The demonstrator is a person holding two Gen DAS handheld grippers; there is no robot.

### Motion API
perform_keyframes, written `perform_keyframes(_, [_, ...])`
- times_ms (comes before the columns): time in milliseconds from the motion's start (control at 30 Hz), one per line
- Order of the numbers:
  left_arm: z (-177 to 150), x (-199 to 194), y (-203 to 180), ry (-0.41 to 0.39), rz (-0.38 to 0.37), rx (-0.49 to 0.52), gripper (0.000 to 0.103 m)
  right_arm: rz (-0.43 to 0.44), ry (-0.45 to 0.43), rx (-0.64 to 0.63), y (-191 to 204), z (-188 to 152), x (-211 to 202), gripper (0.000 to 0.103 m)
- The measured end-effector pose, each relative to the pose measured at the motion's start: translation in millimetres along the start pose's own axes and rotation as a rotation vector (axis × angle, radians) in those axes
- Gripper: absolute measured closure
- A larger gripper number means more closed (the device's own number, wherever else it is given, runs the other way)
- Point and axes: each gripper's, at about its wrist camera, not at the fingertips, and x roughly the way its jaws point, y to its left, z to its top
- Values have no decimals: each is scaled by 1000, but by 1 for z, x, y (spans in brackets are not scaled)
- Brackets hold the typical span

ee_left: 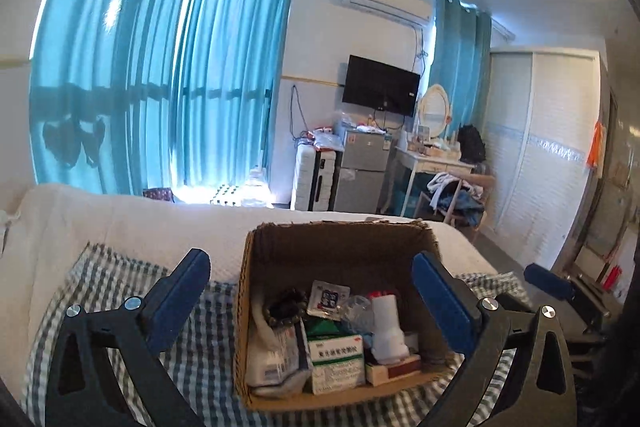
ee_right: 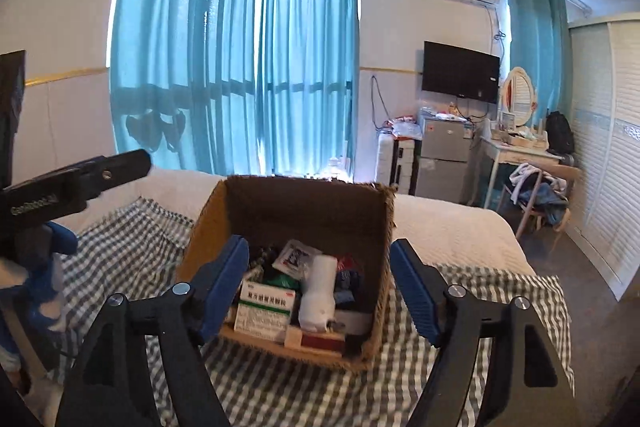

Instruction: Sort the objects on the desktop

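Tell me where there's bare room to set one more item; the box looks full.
Free: checked cloth in front of the box, cloth left of it, and white bedding to its right. The box floor is crowded, packets piled.

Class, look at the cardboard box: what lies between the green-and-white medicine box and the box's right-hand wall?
In both wrist views, a white bottle stands right of the green-and-white medicine box, with dark, unclear items beyond it before the cardboard box wall.
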Motion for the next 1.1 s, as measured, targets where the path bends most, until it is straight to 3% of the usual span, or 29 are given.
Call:
perform_keyframes(167, [-12,-29,-3,-13,29,22,0,-1,-12,34,-4,-11,-25,28])
perform_keyframes(300, [-17,-46,-5,4,32,26,0,-6,-44,49,0,-17,-47,14])
perform_keyframes(467, [-31,-65,-10,-2,49,20,0,-38,-43,46,8,-27,-58,9])
perform_keyframes(600, [-48,-66,-14,38,34,19,0,-65,-38,38,11,-39,-62,2])
perform_keyframes(800, [-64,-58,-15,68,63,36,0,-72,-4,52,5,-60,-59,0])
perform_keyframes(1100, [-73,-50,-12,81,75,31,0,-63,17,58,6,-61,-49,0])
